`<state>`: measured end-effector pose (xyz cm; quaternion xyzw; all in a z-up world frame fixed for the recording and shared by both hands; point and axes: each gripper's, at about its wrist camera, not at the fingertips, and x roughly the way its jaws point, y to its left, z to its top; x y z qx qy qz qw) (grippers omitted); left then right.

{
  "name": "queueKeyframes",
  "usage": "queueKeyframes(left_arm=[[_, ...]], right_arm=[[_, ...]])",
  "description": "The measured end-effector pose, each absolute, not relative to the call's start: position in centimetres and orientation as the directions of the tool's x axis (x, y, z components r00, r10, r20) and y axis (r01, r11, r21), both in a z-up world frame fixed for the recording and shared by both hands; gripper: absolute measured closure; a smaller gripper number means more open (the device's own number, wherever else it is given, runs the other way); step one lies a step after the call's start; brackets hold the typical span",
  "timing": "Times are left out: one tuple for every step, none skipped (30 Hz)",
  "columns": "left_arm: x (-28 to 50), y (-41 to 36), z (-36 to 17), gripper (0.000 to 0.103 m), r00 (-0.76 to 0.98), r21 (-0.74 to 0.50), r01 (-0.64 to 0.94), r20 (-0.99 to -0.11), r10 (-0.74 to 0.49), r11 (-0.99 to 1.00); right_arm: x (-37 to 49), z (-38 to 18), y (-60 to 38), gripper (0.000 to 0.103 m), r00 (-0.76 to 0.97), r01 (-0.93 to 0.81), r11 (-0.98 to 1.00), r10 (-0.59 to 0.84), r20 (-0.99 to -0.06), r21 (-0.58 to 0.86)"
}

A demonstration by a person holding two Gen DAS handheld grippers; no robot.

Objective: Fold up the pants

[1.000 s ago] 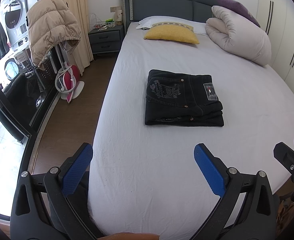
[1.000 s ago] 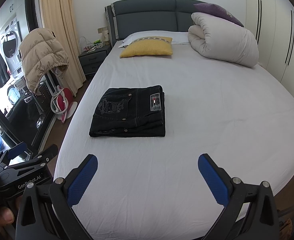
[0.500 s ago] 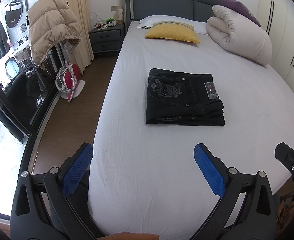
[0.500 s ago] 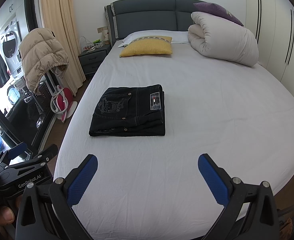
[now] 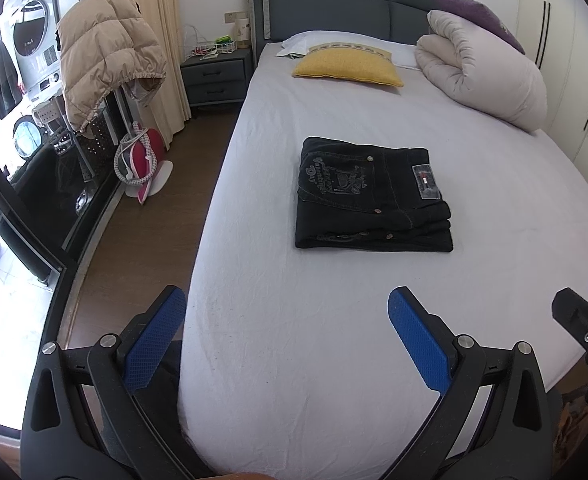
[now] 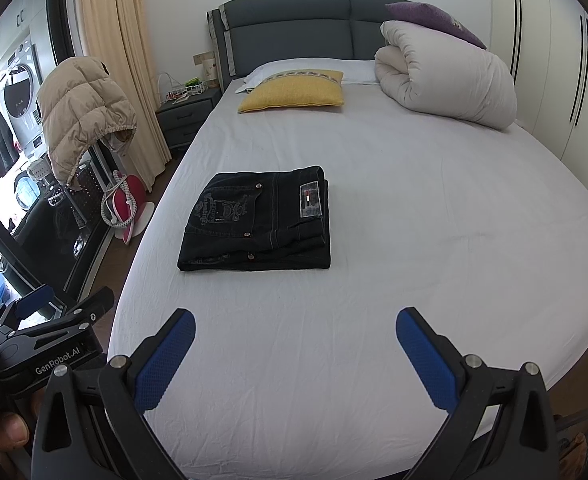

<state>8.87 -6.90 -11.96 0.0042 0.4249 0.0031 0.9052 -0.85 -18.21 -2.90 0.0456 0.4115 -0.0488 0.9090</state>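
Bed (image 5: 333, 340), both tools wide open, empty

Home bedroom: made bed (image 6: 413, 208) with grey upholstered headboard (image 6: 294, 28), yellow pillow (image 6: 292, 92), rolled duvet (image 6: 445, 80), nightstand (image 5: 216, 78), curtain (image 6: 114, 60) (laundry machines (image 5: 34, 40) visible beyond glass).

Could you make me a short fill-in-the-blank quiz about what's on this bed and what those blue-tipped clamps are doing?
1. The black pants lie ____ into a compact stack on the white bed sheet.
2. The pillow near the headboard is ____ in colour.
3. Both the left gripper and the right gripper have their jaws ____ and hold nothing.
4. The rolled white duvet has a ____ cushion on top.

Missing words: folded; yellow; open; purple
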Motion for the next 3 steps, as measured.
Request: queueKeyframes(left_arm=[[8.9,-6.84,-12.04,0.0,0.638,0.012,-0.005,-0.77,0.013,1.0],[8.88,-6.78,-12.05,0.0,0.639,0.008,-0.005,-0.77,0.009,1.0],[8.87,-6.7,-12.04,0.0,0.639,0.002,-0.004,-0.769,0.004,1.0]], right_arm=[[-0.94,-2.97,-18.19,0.0,0.656,0.127,0.991,-0.049,-0.753,0.046],[-0.82,-3.12,-18.33,0.0,0.655,0.128,0.991,-0.048,-0.754,0.047],[-0.93,-3.17,-18.24,0.0,0.656,0.128,0.991,-0.049,-0.753,0.047]])
